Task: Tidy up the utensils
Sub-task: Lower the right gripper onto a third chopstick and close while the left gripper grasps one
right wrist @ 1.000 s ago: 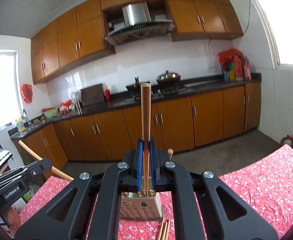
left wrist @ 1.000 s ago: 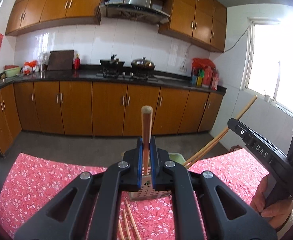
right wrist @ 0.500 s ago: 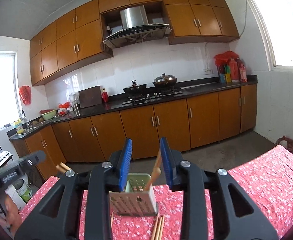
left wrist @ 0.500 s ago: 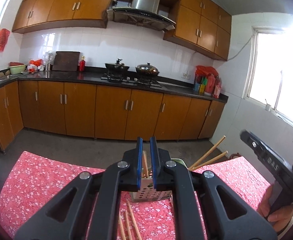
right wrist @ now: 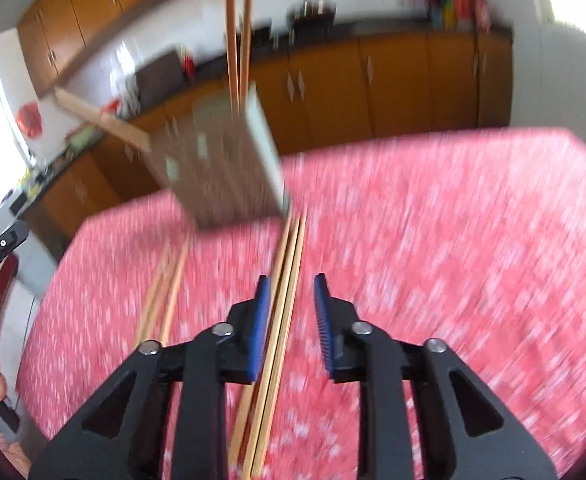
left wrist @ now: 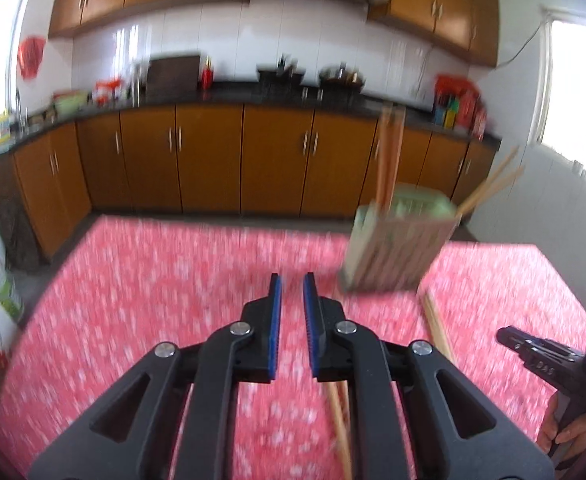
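Tabletop [left wrist: 153, 300]: covered in red floral cloth, both views blurred. Utensil holder [left wrist: 397, 248]: pale green, perforated, standing on the tabletop; chopsticks [left wrist: 389, 160] upright and leaning inside it. Left tongs [left wrist: 291, 300]: slightly parted, gripping nothing, above bare cloth left of the holder. Right tongs [right wrist: 291, 308]: parted, empty, above loose chopsticks [right wrist: 281, 312] lying on the cloth before the holder; another loose pair [right wrist: 165, 292] lies further left.

— Where did your holder stand?
— Your pale green utensil holder [left wrist: 397, 244] stood upright on the cloth, chopsticks [left wrist: 389, 156] inside it, loose chopsticks [right wrist: 281, 320] flat beside it.
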`<state>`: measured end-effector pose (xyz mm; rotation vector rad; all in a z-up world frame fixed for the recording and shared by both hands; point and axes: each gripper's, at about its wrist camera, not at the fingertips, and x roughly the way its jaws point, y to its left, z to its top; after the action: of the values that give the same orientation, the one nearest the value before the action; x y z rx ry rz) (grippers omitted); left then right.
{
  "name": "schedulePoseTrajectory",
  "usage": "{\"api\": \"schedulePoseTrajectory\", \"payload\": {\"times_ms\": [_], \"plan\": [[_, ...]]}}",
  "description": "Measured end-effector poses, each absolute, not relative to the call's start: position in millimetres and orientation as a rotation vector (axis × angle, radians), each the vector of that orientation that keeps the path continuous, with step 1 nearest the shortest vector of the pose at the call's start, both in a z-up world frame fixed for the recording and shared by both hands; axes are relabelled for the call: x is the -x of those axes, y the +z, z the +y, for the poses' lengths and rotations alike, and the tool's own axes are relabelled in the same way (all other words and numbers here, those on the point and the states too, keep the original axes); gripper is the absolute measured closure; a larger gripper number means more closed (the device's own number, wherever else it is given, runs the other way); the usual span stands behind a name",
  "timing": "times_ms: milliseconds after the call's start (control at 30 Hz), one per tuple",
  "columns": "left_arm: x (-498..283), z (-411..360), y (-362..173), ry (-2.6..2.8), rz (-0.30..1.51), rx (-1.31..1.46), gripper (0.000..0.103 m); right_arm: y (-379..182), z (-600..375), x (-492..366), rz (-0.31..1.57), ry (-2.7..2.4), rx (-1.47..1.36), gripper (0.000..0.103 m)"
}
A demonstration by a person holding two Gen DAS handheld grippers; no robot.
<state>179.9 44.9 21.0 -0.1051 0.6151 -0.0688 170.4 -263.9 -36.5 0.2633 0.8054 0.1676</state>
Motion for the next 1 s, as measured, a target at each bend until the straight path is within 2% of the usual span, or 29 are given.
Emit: {"api": "schedulePoseTrajectory", "payload": {"times_ms": [133, 300, 633, 667, 1000], "plan": [[-174.5, 50.1, -20.0, -0.074, 0.724, 0.146, 0.09, -69.8, -248.5, -168.2, 0.898, 0.189, -0.259, 0.085], [-169.7, 54.0, -46.9, -0.081, 0.787, 0.178, 0.09, -82.3, -239.4, -169.2, 0.924, 0.195, -0.237, 0.085], [-165.6, 37.0, -61.3, -0.14, 0.825, 0.168, 0.09, -86.8, -236.1, -176.1, 0.914, 0.124, -0.136, 0.09], [-165.5, 34.2, -62.2, -0.153, 0.829, 0.165, 0.09, -87.3, -235.8, -176.5, 0.91, 0.11, -0.114, 0.095], [-163.2, -1.7, -79.9, -0.26, 0.889, 0.104, 0.092, -90.5, -264.5, -177.1, 0.898, 0.017, -0.166, 0.095]]}}
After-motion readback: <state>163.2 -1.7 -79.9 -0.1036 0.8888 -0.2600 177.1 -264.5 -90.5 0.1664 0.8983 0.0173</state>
